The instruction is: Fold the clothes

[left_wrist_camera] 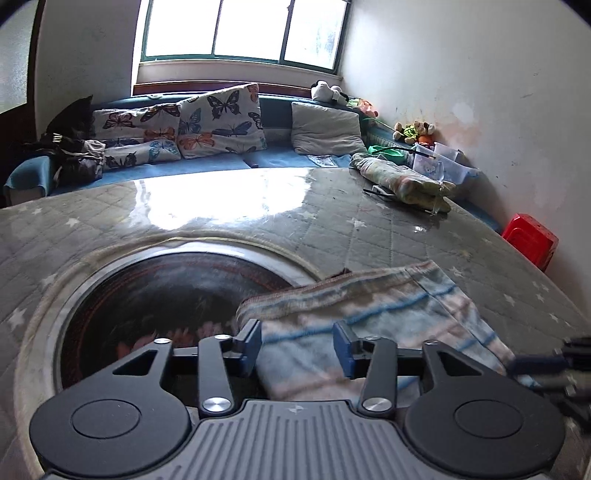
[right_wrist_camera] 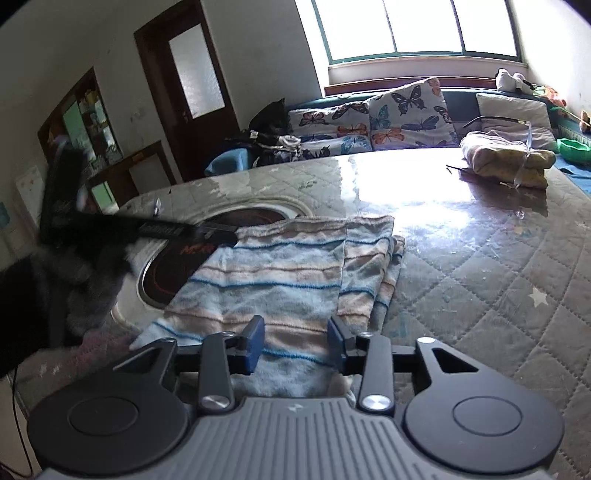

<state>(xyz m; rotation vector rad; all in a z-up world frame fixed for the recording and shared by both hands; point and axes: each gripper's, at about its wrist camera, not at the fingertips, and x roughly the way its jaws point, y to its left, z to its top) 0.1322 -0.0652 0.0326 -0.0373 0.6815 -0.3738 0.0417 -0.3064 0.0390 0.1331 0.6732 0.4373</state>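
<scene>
Striped towel [right_wrist_camera: 280,280], blue and beige bands, lies folded flat on the near part of the quilted table cover [right_wrist_camera: 480,280], its left part overlapping the round black hob [right_wrist_camera: 173,269] set into the table. We see a narrower folded layer along its right edge. Right gripper [right_wrist_camera: 295,341] sits low over the towel's near edge, blue pads apart, cloth showing in the gap but nothing pinched. Left gripper [left_wrist_camera: 297,345] is at the towel's near left corner, pads apart too, cloth passing between them, not squeezed. In the right wrist view we catch the left tool as a dark blur at the far left corner of the towel. Far right on the table a second folded bundle [left_wrist_camera: 402,181] lies well apart. Butterfly cushions [left_wrist_camera: 218,122] line the sofa behind, under the window [left_wrist_camera: 243,29].
</scene>
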